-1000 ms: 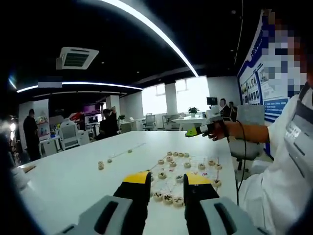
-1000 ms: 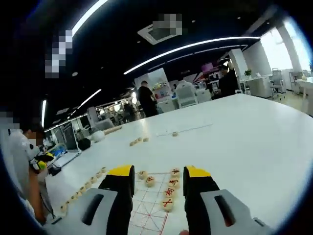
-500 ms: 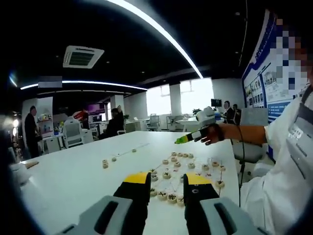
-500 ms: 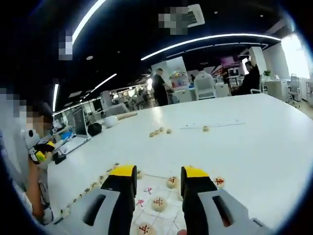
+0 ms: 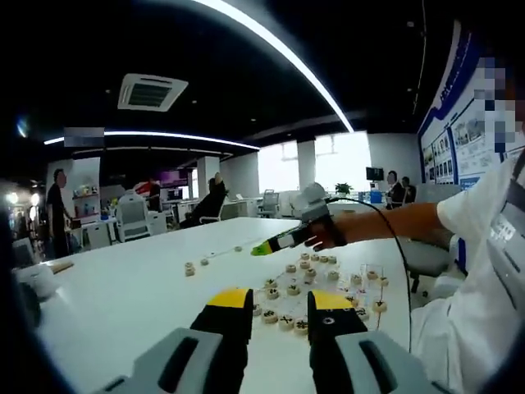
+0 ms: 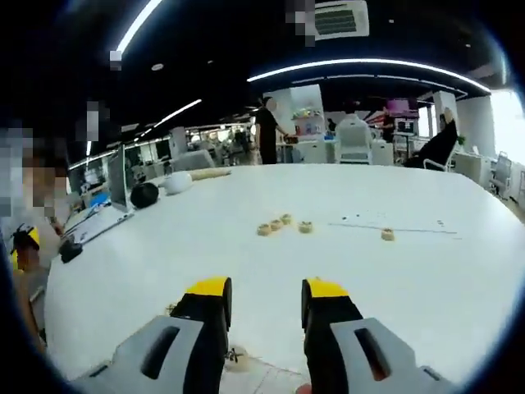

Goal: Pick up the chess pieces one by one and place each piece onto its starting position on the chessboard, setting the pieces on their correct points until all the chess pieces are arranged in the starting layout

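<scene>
Piece markings [image 5: 286,320] too small to read; chessboard [image 6: 267,379] cut off by bottom edge.

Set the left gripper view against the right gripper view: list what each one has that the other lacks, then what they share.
Left gripper view: rows of chess pieces set out on the board lines, with the right gripper held above them by a person's hand.

Right gripper view: a laptop, a black round object and a white one at the table's far side.

Shared: the white table, what looks like the same few loose pieces lying off the board, and an open pair of yellow-tipped jaws, the left gripper holding nothing.
</scene>
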Tool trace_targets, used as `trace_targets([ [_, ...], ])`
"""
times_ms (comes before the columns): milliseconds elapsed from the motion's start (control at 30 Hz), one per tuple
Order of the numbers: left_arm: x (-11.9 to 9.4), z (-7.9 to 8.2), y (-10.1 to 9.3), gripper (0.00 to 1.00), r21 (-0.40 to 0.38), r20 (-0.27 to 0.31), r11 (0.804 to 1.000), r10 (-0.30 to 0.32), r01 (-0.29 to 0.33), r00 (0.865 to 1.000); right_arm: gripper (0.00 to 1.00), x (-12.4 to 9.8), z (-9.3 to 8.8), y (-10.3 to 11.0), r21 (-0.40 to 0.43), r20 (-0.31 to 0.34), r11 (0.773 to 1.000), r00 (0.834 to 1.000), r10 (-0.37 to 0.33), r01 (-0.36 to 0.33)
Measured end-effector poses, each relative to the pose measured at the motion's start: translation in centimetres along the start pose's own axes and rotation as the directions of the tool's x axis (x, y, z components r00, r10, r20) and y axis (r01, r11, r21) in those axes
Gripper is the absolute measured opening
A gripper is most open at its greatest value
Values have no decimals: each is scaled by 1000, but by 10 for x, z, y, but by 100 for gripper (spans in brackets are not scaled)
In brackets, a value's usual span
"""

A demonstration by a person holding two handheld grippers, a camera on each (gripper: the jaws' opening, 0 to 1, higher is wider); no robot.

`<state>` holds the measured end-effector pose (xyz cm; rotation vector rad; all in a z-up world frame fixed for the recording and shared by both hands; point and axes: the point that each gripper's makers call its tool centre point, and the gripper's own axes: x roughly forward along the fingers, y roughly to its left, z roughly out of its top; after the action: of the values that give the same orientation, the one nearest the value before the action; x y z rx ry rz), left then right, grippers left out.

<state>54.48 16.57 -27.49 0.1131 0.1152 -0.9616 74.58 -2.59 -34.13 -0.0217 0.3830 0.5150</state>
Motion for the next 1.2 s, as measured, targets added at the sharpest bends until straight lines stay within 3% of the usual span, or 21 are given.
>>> trace_targets([
  [133,0,1,0,28,2,1,1000,-1,1,1000,36,48,2,12,-89,-32,996,999,3,-6],
  [367,-3,1,1,28,-6,12,1000,-3,3,1000,36,114,1,27,-113,-53,994,999,-5,-1],
  [700,-2,2,3,28,-11,19,1000,-12,12,1000,35,179,6,-1,-125,-68,987,992,-106,97],
  [933,-2,4,3,28,-10,23,1000,-15,15,1000,33,193,12,-1,-91,-46,987,990,-133,129],
  [1000,-2,5,2,28,-10,24,1000,-20,20,1000,19,196,14,-6,-112,-47,982,986,-159,153],
  [1033,-2,5,1,28,-10,25,1000,-23,23,999,18,198,16,-5,-123,-45,982,987,-153,147],
  [1200,-1,4,2,28,-13,24,1000,-26,26,999,18,186,12,4,-169,-66,978,989,-135,122],
])
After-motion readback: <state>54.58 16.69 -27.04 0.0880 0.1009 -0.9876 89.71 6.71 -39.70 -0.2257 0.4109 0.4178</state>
